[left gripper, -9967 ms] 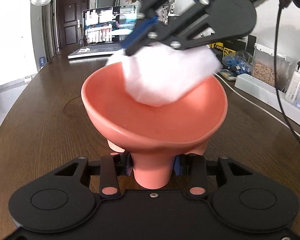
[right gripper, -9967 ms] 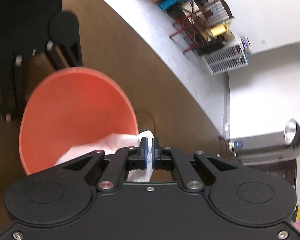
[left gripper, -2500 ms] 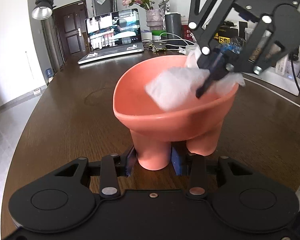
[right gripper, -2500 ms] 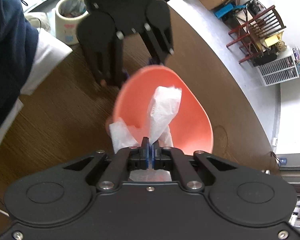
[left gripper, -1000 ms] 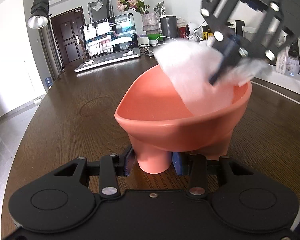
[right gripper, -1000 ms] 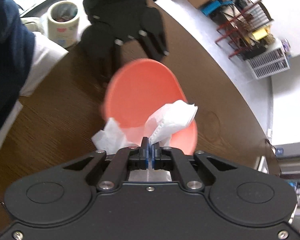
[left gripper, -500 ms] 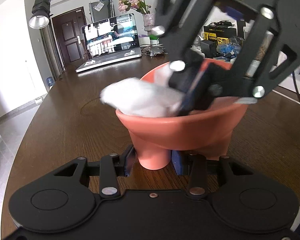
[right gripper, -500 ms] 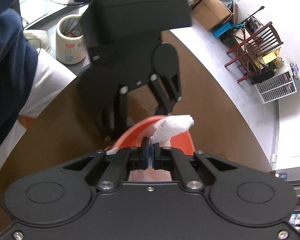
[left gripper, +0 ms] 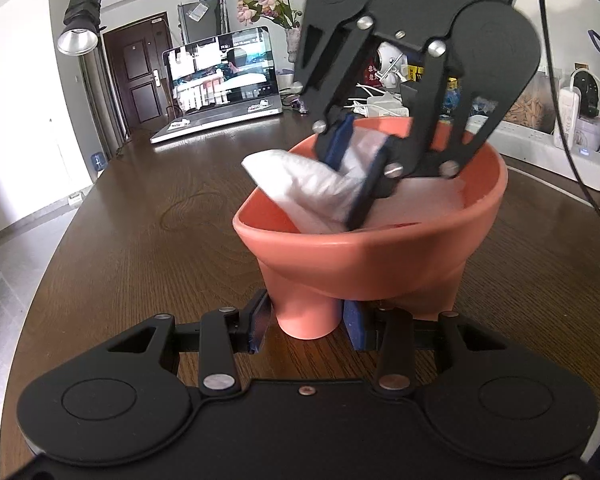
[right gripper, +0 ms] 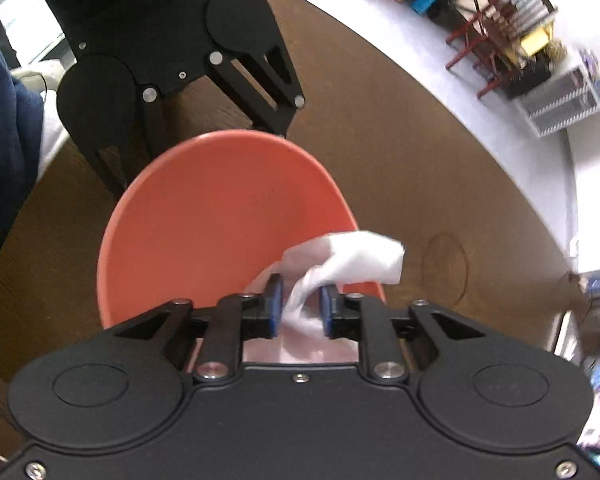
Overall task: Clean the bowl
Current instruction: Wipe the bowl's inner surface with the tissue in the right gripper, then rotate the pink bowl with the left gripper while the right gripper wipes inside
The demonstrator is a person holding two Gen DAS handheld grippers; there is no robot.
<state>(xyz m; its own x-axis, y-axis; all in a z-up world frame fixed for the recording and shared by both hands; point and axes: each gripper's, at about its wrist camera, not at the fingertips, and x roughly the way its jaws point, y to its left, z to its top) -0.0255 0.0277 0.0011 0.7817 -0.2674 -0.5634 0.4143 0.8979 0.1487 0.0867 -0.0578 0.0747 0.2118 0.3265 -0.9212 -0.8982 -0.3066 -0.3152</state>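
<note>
No legible writing anywhere (laptop (left gripper: 220,80) screen text too small). Left gripper (left gripper: 306,330) jaws clamped on a leg of the salmon bowl (left gripper: 380,264), which stands on the desk (left gripper: 140,248). Right gripper (right gripper: 300,310) jaws opening, white tissue (right gripper: 352,260) loose between them, draped over the bowl's rim. Bare desk left of left jaws; power strip (left gripper: 548,152) and cables crowd the right.

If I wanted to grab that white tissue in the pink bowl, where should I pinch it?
Probably pinch the bunched corner of the tissue that sticks up over the bowl's near-left rim, coming from above. That part stands clear of the wall, so jaws can close on both sides. The rest lies flat inside. The right gripper is over the tissue, jaws opening.
</note>
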